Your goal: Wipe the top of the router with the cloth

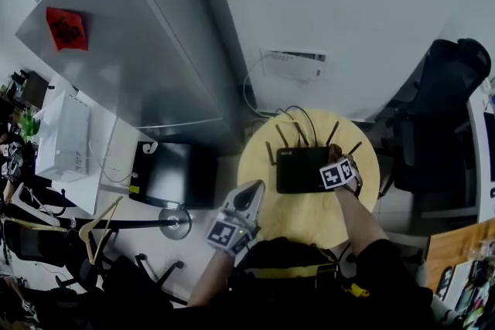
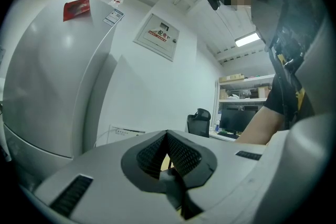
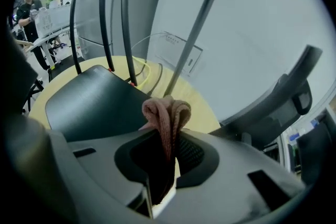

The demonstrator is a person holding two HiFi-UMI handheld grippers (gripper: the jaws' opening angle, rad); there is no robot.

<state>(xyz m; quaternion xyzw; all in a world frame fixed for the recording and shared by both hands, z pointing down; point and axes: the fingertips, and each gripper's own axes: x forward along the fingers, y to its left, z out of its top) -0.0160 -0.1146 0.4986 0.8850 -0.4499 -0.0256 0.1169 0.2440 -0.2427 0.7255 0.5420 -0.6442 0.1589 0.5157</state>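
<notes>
Pink cloth (image 3: 167,113): pinched between the closed jaws of the right gripper (image 3: 165,157), with a folded loop poking out past the tips. Sits at the right edge of the black router (image 3: 89,107), just beside its smooth top; cannot tell whether cloth and lid touch.

Router itself: lies flat on the round yellow table (image 1: 363,201), toward the far side. Stands its thin antennas (image 3: 194,34) upright along the back edge, with cables trailing behind toward the white wall.

In the head view, right gripper (image 1: 339,172) over the router's (image 1: 298,168) right side.

Left gripper (image 1: 246,201): down at the table's near left rim, apart from the router. Jaws together in the left gripper view, left gripper (image 2: 168,157) holding nothing.

Further out: grey refrigerator (image 1: 139,50) to the left, black office chair (image 1: 445,112) to the right.
</notes>
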